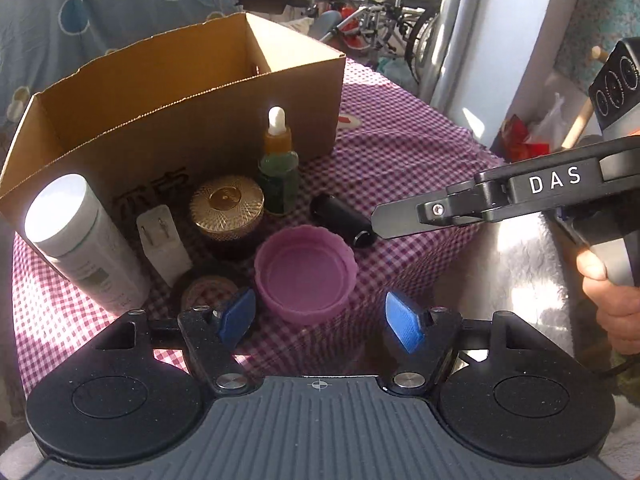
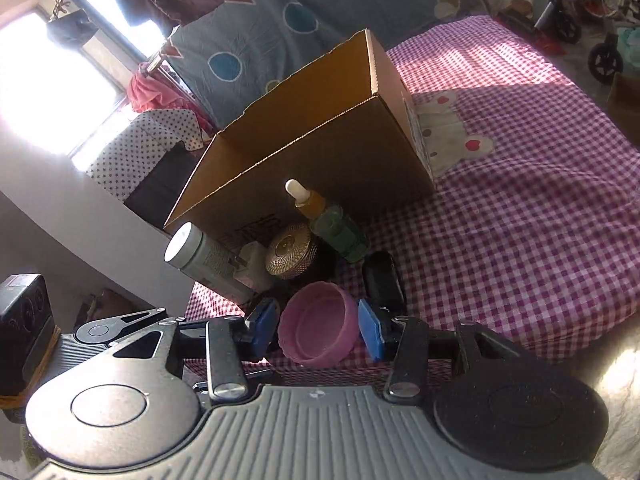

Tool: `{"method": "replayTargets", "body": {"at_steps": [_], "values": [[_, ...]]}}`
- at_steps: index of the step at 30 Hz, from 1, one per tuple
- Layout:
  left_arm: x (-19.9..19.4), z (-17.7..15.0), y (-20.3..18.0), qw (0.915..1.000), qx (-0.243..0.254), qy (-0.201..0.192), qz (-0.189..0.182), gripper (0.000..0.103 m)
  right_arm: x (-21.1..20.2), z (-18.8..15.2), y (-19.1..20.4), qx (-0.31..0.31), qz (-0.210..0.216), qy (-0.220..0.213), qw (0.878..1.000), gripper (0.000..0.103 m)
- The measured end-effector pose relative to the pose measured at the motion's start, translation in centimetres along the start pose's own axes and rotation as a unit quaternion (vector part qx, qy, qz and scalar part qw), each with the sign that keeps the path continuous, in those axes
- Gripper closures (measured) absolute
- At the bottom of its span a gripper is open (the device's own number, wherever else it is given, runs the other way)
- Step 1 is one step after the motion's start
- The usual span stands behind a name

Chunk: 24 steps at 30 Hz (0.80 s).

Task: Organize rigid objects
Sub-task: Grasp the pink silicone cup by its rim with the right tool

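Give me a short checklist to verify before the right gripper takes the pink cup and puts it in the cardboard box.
1. Right gripper open: ok.
2. Pink cup between its blue pads: ok.
3. Pads touching the cup: cannot tell.
4. Cup upright: ok.
5. Cardboard box open at the top: ok.
6. Left gripper clear of the cup: ok, open and short of it.

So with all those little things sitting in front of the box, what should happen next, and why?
Probably the right gripper should ease forward and close on the pink cup. Its open blue pads already sit on either side of the cup, which is the nearest item, and the cardboard box behind stands open. The left gripper is open too, holding nothing.
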<state>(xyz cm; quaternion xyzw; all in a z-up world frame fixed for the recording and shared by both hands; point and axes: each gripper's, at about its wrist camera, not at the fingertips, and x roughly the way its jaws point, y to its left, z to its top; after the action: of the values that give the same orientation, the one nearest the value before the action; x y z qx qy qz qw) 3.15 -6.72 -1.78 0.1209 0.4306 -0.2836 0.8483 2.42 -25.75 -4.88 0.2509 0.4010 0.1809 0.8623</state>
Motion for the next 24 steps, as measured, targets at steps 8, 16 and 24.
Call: {"method": "replayTargets", "body": {"at_steps": [8,16,24], "values": [[2.0,-0.8,-1.0,0.9998,0.004,0.005,0.02,0.031,3.4,-1.1,0.3,-0.005,-0.024,0.027,0.999,0.067],[2.4,-1.0,-1.7,0.9987,0.028,-0.002,0.042,0.031,4.3,-1.3,0.0,-0.019,-0.042,0.033,0.998,0.089],[3.9,-0.4,-1.9,0.9981,0.04,0.013,0.045,0.026,4.1,-1.1,-0.4,-0.012,-0.036,0.037,0.999,0.09]]}}
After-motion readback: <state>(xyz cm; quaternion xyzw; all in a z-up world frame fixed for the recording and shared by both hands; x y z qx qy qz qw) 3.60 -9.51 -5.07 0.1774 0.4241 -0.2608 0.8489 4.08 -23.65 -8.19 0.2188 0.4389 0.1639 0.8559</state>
